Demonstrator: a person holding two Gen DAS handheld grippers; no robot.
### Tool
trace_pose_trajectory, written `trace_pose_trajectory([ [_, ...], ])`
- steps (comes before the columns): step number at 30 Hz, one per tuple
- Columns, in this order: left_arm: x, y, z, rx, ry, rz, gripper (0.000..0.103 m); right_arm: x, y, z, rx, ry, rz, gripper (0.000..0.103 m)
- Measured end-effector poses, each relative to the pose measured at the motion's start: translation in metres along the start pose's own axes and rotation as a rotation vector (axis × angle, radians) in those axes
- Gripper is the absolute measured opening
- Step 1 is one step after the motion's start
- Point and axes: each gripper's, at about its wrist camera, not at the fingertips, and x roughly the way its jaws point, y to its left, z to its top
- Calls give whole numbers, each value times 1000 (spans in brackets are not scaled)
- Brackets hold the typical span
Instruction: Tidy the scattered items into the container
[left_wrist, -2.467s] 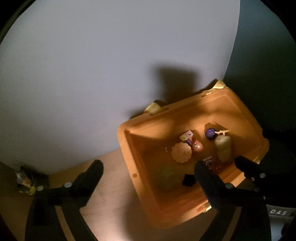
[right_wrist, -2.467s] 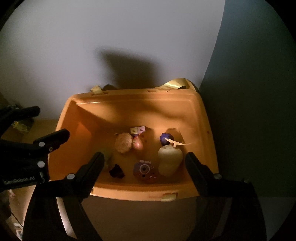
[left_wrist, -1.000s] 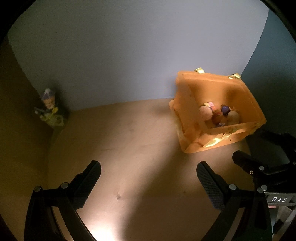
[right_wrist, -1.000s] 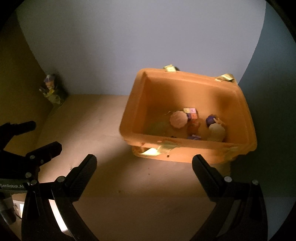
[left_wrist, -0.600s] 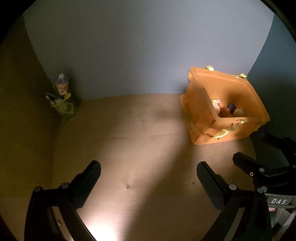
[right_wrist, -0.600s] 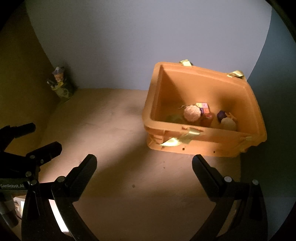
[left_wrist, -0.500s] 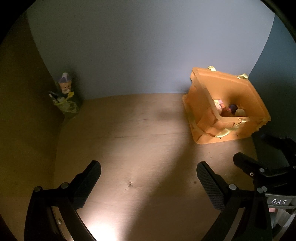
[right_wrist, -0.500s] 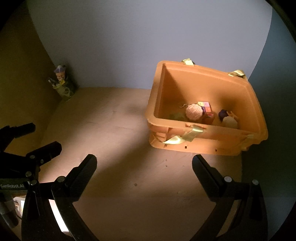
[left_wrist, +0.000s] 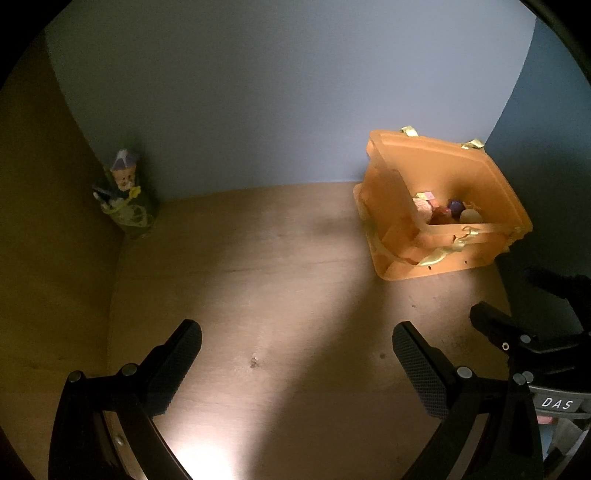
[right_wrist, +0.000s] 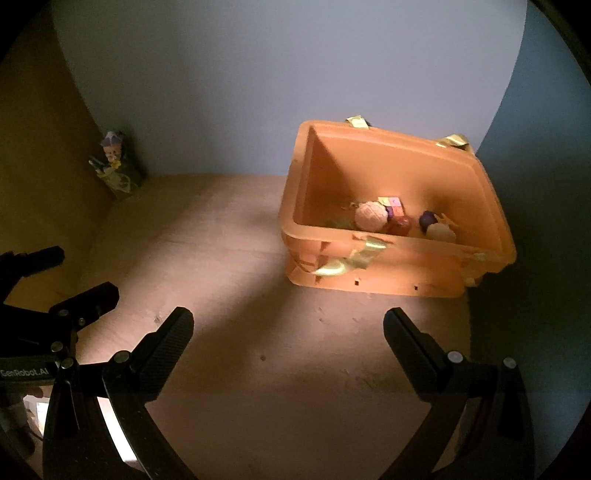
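1. My left tongs hang wide apart and hold nothing, low over the bare wooden table.
2. My right tongs are just as wide and hold nothing either.
3. The orange box sits at two o'clock in the right view, against the back wall, strips of gold tape on its rim.
4. Inside it lie a round biscuit, coloured blocks, a purple ball and a pale gourd.
5. A small figure stands at ten o'clock in the far corner; I judge it a fixture rather than clutter, so tidying looks finished.
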Motion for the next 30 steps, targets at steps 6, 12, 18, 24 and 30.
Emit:
trace_pose_trajectory([
  [6, -4, -14, 2, 14, 0, -8, 102, -10, -10, -3, 22, -1, -41, 102],
  [12, -7, -24, 0, 38, 15, 3, 102, -17, -18, -6, 26, 8, -78, 102],
  [18, -13, -26, -14, 34, 22, 22, 102, -20, -18, -21, 49, 32, -71, 102],
  [24, -14, -27, -26, 25, 35, 29, 102, -21, -17, -36, 68, 53, -59, 102],
  [30, -13, -28, -27, 20, 46, 28, 102, -22, -15, -38, 58, 57, -72, 102],
])
